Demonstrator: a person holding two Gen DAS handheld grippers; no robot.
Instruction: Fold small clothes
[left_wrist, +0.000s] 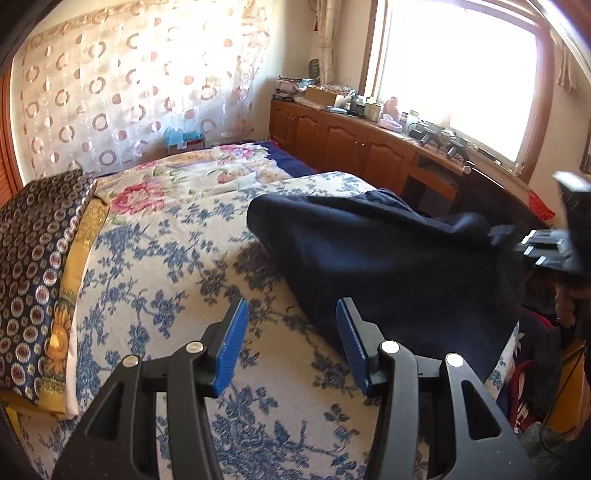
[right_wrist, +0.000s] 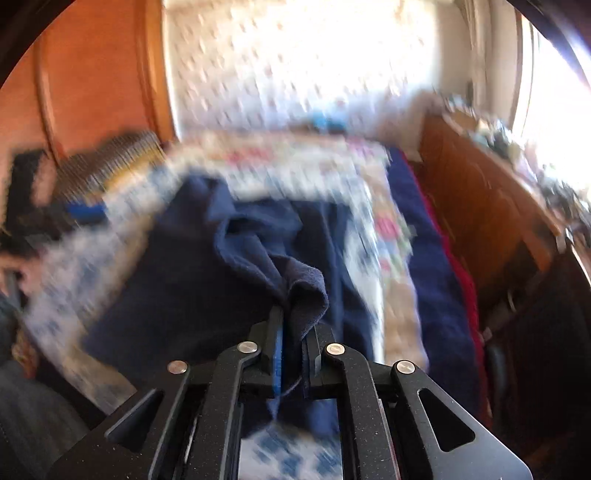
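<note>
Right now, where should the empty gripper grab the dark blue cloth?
Probably the dark blue cloth's near bottom edge, just ahead of the open left gripper. It hangs there while the right gripper holds one end up, so come from the front, one finger each side.

**Garment on bed, one corner pinched**

Spread on the bedspread: the garment, right of the left gripper, which hangs parted above the bedspread. Pinched at one edge by the right gripper. Stacked at the bed's left edge: folded bedding. Behind the bed: a curtain. Along the right: cabinets under a window.
</note>
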